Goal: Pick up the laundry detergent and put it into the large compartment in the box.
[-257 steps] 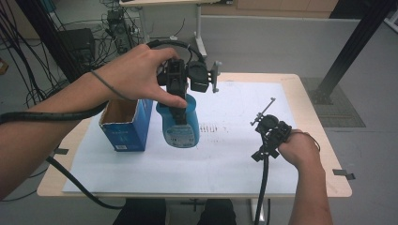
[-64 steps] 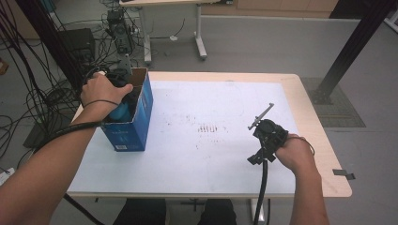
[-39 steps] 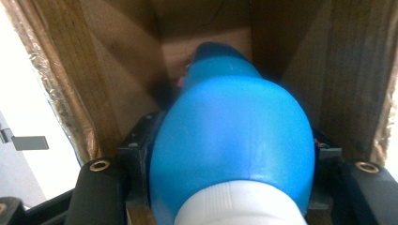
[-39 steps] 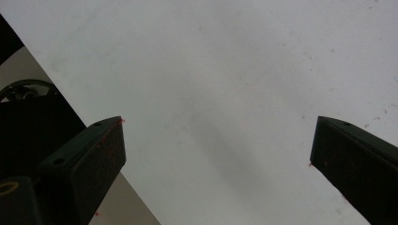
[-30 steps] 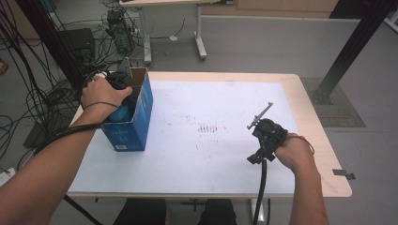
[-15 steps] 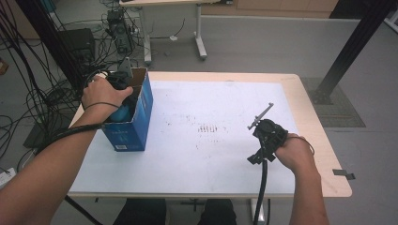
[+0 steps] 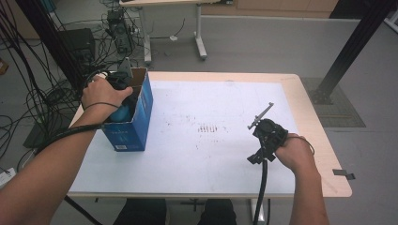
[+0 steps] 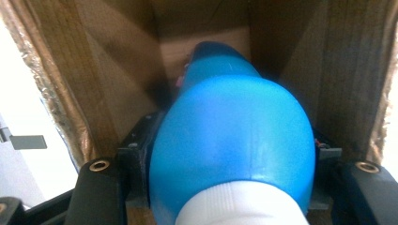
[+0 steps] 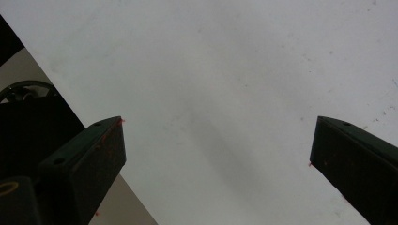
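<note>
A blue bottle (image 8: 234,140) with a white neck is clamped between the jaws of my left gripper (image 7: 121,89), which is shut on it. Gripper and bottle (image 7: 123,112) reach down inside an open blue cardboard box (image 7: 136,129) at the table's left edge; brown inner walls (image 8: 117,70) surround the bottle. Whether the bottle touches the box floor is hidden. My right gripper (image 7: 266,135) rests low over the white table top (image 9: 225,70) at the right, open, with nothing between its black fingers (image 9: 89,154).
The table (image 7: 211,108) has a white sheet with faint reddish marks in the middle. Its wooden rim shows on the right side. Cables and a dark stand crowd the floor to the left of the box; another table's legs stand behind.
Several seconds ago my left gripper held the bottle above the table beside the box; since then it has gone down into the box. Over the last second nothing has moved.
</note>
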Demonstrator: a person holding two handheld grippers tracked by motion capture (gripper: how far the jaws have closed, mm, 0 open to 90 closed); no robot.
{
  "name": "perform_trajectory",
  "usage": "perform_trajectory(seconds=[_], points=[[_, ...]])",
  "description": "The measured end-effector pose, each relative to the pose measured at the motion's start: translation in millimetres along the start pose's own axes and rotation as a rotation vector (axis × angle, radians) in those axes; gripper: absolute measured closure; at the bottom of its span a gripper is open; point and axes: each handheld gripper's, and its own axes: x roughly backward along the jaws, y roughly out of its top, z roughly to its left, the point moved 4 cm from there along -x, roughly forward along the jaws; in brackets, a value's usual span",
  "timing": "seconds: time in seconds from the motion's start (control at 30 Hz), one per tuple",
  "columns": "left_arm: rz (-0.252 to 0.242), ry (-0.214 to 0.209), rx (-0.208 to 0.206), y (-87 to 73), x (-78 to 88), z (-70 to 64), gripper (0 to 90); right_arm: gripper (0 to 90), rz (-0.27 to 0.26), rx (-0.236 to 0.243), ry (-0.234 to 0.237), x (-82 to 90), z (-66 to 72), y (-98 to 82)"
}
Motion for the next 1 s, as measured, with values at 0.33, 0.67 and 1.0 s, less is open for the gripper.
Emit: perform_trajectory(seconds=[0.33,0.67,1.0], points=[[0.000,-0.002,0.000,-0.7,0.0,-0.3,36.7,3.8,0.000,0.001,0.002,-0.4,0.6,1.4],[-0.002,-0.003,0.001,-1.5,-0.3,-1.4,36.6,3.8,0.001,0.001,0.003,-1.6,0.4,1.6],[-0.002,-0.006,0.000,-2.4,-0.1,-1.3,36.6,3.8,-0.001,0.006,0.003,-1.4,1.2,3.0]])
